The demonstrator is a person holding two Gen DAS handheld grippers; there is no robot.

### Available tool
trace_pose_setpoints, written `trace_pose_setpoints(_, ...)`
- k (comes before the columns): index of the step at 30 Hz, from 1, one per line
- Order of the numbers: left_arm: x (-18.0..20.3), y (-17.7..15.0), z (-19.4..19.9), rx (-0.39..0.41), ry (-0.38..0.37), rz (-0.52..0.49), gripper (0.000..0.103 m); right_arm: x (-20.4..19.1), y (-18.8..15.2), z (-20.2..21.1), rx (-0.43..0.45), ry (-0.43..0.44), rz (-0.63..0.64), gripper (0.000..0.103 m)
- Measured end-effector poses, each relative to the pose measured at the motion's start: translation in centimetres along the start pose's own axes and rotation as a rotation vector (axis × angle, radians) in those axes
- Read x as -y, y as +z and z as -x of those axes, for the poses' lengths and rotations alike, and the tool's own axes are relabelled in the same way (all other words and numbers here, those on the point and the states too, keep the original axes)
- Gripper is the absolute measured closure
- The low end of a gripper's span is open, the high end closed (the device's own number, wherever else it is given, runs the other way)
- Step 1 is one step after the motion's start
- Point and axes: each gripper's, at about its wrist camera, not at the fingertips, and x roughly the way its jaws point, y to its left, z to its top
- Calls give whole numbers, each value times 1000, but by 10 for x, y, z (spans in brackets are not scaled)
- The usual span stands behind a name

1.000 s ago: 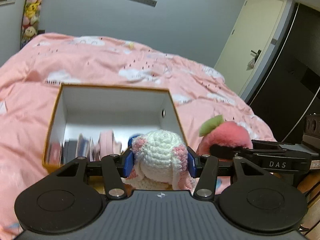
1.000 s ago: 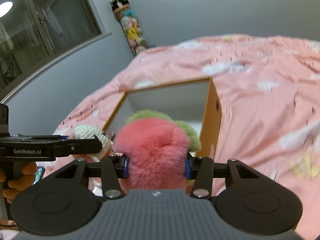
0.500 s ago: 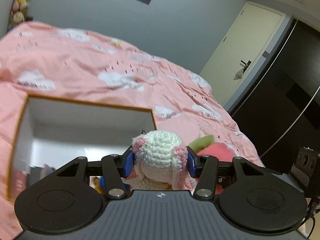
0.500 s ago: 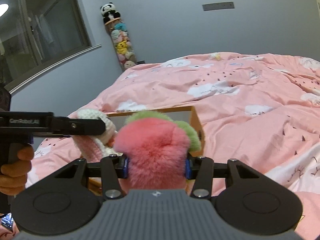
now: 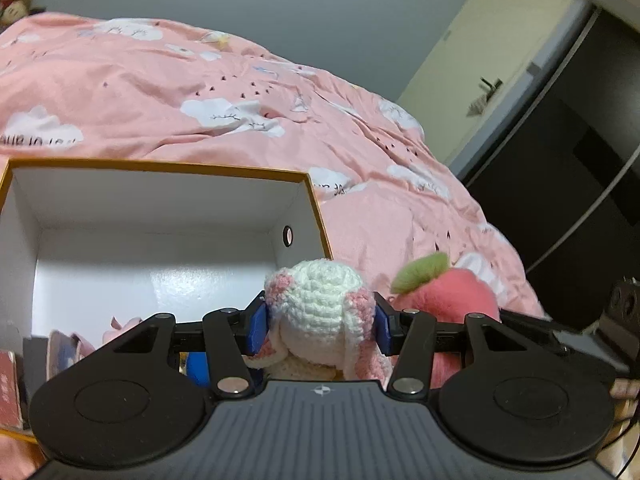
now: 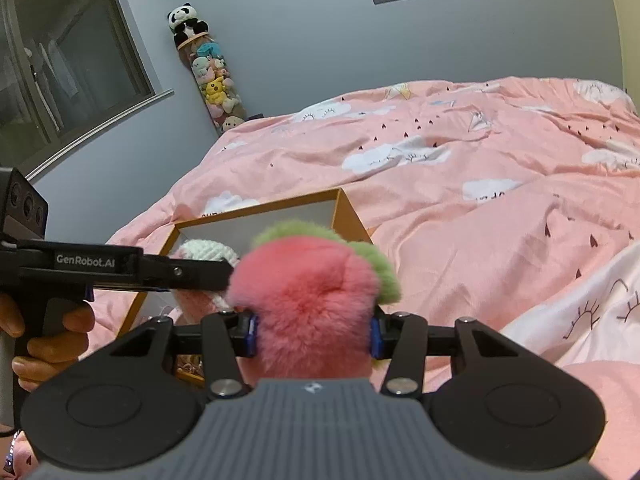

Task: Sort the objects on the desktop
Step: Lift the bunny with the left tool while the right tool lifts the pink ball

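So the crocheted bunny (image 5: 320, 304) is being gripped by the left gripper (image 5: 320, 326) over the orange-rimmed box (image 5: 160, 168), while the pink plush peach (image 6: 308, 304) is being squeezed by the right gripper (image 6: 312, 332).

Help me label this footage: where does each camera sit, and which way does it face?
Left wrist view: rides the left claw, looking forward over the crochet doll it grips into the open box on the pink bed; the other claw shows at right.
Right wrist view: rides the right claw, facing across the bed toward the window wall, gripping the pink plush fruit; the person's left hand shows at left.
Shared: both toys, the box, the bed.
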Motion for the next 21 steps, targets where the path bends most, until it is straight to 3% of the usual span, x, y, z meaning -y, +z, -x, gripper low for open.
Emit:
trace_pose_setpoints(5,6,9,4,-1,-41,-31,44,6,-2,-5,-7,-3,-18,53)
trace_pose_setpoints(8,9,18,3,-65,-69,-56,44,8,-1,-4,-1,-12,-24,53)
trace_pose_setpoints(16,36,22,-2,-188,-86,-427,44,9,-1,-5,-1,-24,-24,53)
trace_pose_setpoints(21,53,13,-7,-204,-96,-652,44,6,-1,-4,-1,-29,-13,53)
